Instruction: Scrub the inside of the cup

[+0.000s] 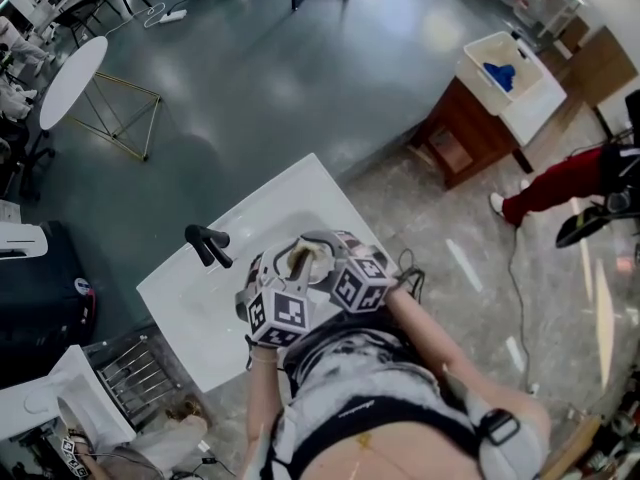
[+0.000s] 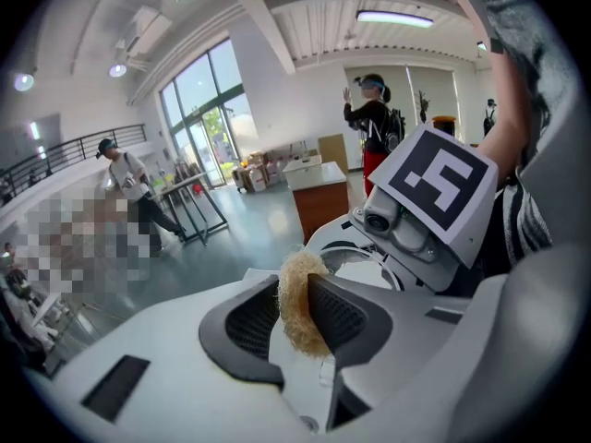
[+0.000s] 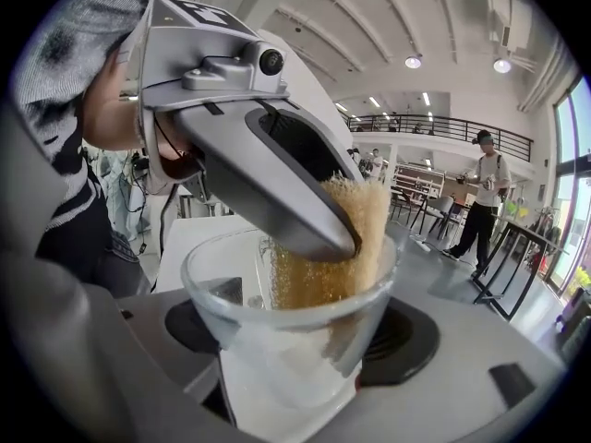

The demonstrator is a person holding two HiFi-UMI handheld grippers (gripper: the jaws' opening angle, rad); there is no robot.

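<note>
Closest to the head camera is the person's grey patterned top (image 1: 380,368), and just past it both hands hold grippers over a white sink (image 1: 190,308). Everything meets at the clear glass cup (image 3: 288,363). The right gripper (image 3: 297,341) has its two jaws on the outside of the cup, one on each side, and squeezes it tight. The left gripper (image 2: 295,319) comes at the cup from the other side and points down into its open mouth. Its jaws pinch a tan, scratchy scrubber (image 2: 297,289), pressed thin between the two dark pads (image 2: 340,317). In the right gripper view the scrubber reaches down inside the cup, below the rim, and one grey jaw of the left gripper sits just over the rim. It looks like the scrubber rests on the inner wall of the cup, but the glass bends the picture, so that is not sure. In the head view a black tap (image 1: 207,245) stands just left of the cup. A brown cabinet (image 1: 462,133) with a white box (image 1: 500,73) on top is far from the cup, up and to the right. A round white table (image 1: 70,76) is far from the cup, up and to the left. A leg in red trousers (image 1: 558,183) is well away from the cup on the right.
</note>
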